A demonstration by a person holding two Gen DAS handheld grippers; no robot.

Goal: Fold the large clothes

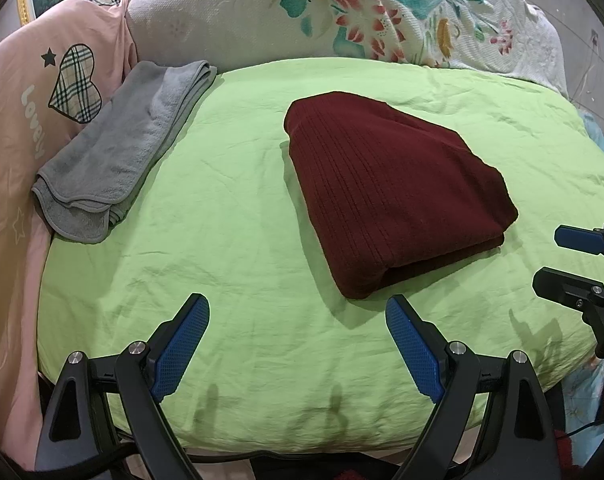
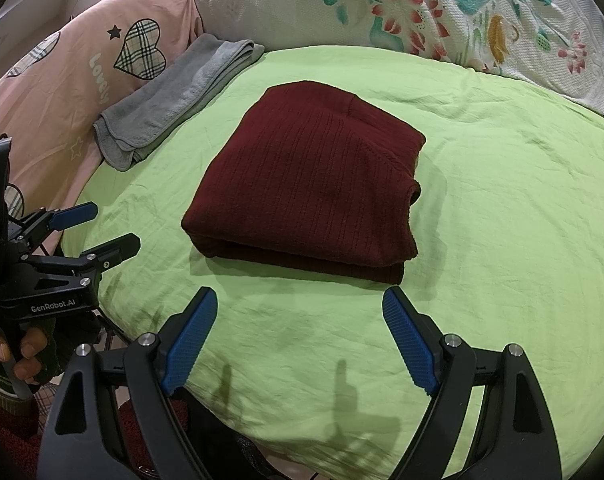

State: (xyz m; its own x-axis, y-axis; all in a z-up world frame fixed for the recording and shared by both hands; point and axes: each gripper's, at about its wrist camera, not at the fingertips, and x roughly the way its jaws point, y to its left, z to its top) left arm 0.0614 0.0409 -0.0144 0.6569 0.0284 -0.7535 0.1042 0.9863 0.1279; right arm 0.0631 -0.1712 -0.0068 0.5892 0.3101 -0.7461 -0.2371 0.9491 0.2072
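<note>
A dark red ribbed sweater (image 1: 389, 192) (image 2: 305, 176) lies folded into a thick rectangle in the middle of a light green sheet (image 1: 230, 240) (image 2: 501, 200). My left gripper (image 1: 298, 308) hovers open over the sheet just in front of the sweater, with nothing between its blue pads. My right gripper (image 2: 300, 300) is open too, close to the sweater's near folded edge and apart from it. Each gripper shows in the other's view: the right gripper (image 1: 545, 260) at the right edge, the left gripper (image 2: 116, 228) at the left, held by a hand (image 2: 22, 352).
A folded grey towel (image 1: 114, 156) (image 2: 174, 96) lies at the sheet's far left edge. A pink duvet (image 1: 26, 92) (image 2: 74, 76) with plaid hearts is piled on the left. A white floral blanket (image 1: 341, 8) (image 2: 441, 12) runs along the back.
</note>
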